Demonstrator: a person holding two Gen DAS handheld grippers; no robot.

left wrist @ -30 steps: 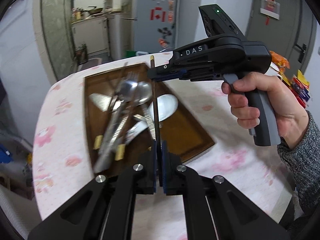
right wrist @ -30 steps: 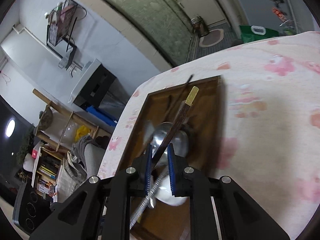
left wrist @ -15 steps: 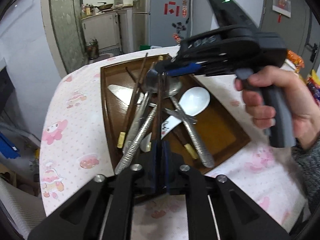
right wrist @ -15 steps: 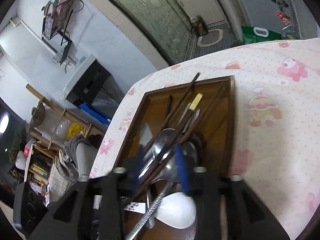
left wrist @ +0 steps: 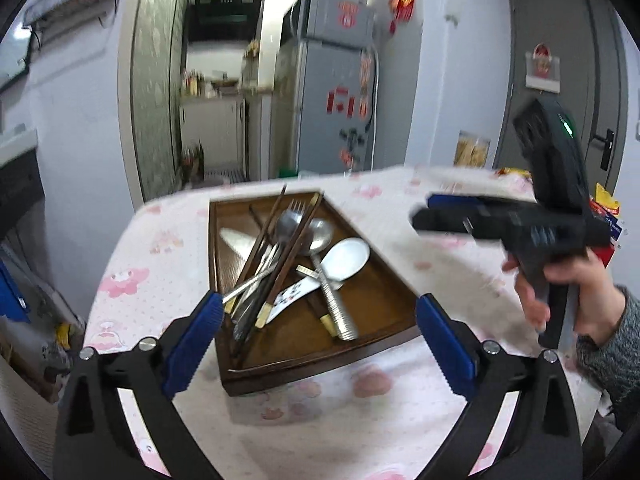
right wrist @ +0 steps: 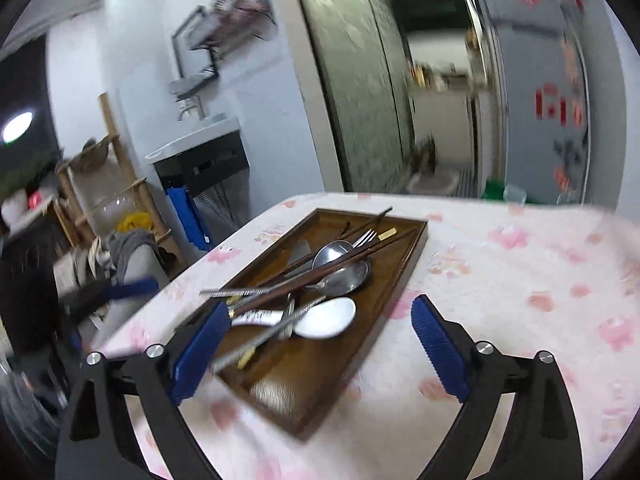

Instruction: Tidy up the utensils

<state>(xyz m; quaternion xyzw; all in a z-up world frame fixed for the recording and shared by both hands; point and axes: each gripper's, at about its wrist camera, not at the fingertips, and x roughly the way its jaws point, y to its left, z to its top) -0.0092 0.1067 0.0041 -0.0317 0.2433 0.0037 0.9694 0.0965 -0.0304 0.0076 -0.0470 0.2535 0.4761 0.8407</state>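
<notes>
A brown wooden tray [left wrist: 380, 304] [right wrist: 312, 368] holds a loose pile of utensils. In it lie dark chopsticks [left wrist: 288, 252] [right wrist: 328, 272], a fork [left wrist: 294, 206], metal spoons [left wrist: 320, 232] [right wrist: 332, 254], a white ceramic spoon [left wrist: 344, 258] [right wrist: 326, 318] and a knife [left wrist: 236, 240]. My left gripper [left wrist: 320, 312] hangs in front of the tray's near end, its jaws opening wide with nothing gripped. My right gripper [right wrist: 320, 312] [left wrist: 424, 212], held in a hand [left wrist: 560, 288] to the right of the tray, is also opening and holds nothing.
The table [left wrist: 340, 408] wears a white cloth with pink figures; its edge falls away left of the tray. Snack packets [left wrist: 604, 204] lie at the far right. A fridge [left wrist: 332, 100] and a door stand behind; a shelf and a sink cabinet [right wrist: 200, 160] lie to the left.
Both grippers were shut on one dark chopstick over the tray. They have let it go, opened wide and drawn back. The chopstick now lies on the pile.
</notes>
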